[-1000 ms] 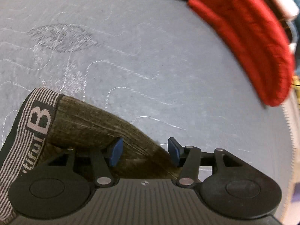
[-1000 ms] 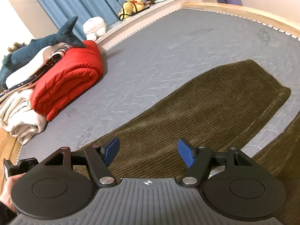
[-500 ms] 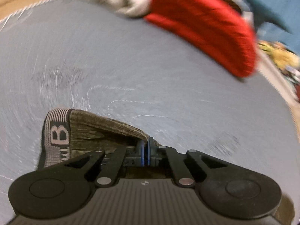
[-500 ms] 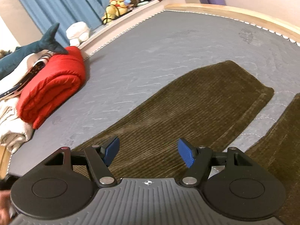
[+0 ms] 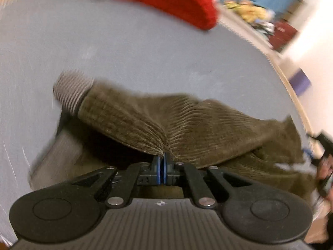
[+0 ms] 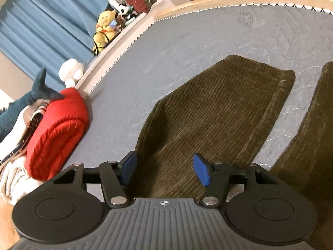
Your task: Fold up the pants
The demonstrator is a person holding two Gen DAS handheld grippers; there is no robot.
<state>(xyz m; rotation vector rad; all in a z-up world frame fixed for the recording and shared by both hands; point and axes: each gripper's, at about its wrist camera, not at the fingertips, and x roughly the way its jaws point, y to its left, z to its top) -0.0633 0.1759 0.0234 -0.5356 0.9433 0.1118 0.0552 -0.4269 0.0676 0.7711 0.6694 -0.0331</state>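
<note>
Olive-brown corduroy pants (image 5: 187, 125) with a striped grey waistband (image 5: 72, 91) lie on a grey mattress (image 5: 124, 48). My left gripper (image 5: 162, 166) is shut on a fold of the pants near the waist and lifts the cloth off the bed. In the right wrist view one pant leg (image 6: 218, 108) lies flat and stretches away, with the other leg (image 6: 312, 135) at the right. My right gripper (image 6: 164, 169) is open, its blue pads on either side of the near leg, just above the cloth.
A folded red blanket (image 6: 58, 131) and white towels (image 6: 12, 181) lie at the mattress's left edge, with a blue shark plush (image 6: 31, 95) behind. Stuffed toys (image 6: 106, 29) sit on a ledge before blue curtains. A wooden bed frame (image 6: 249, 0) borders the far side.
My left gripper closed on the pants near the waist and has lifted and swung the cloth up. My right gripper stayed open and shifted along the pant leg.
</note>
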